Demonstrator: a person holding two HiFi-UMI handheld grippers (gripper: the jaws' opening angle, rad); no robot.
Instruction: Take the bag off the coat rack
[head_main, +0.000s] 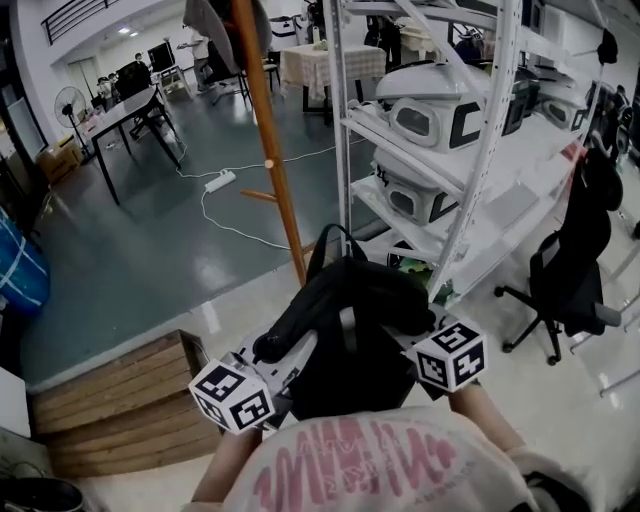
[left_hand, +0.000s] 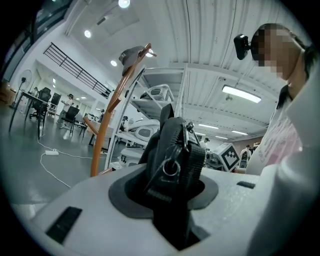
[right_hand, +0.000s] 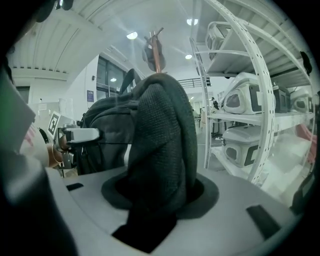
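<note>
A black backpack (head_main: 350, 335) hangs in the air between both grippers, close to my chest and apart from the wooden coat rack (head_main: 270, 150). My left gripper (head_main: 285, 362) is shut on a webbing strap with a metal ring (left_hand: 172, 165), which fills its jaws in the left gripper view. My right gripper (head_main: 418, 338) is shut on a padded mesh shoulder strap (right_hand: 162, 150). In the right gripper view the bag's body (right_hand: 107, 130) shows to the left, with the rack's top (right_hand: 156, 50) behind it. The rack's pole (left_hand: 107, 130) stands beyond the bag in the left gripper view.
A grey cap (left_hand: 131, 55) hangs on the rack's top. White metal shelving (head_main: 480, 150) with plastic crates stands right of the rack. A black office chair (head_main: 565, 280) is at the right, a wooden platform (head_main: 120, 400) lower left. A power strip (head_main: 220, 180) and cable lie on the floor.
</note>
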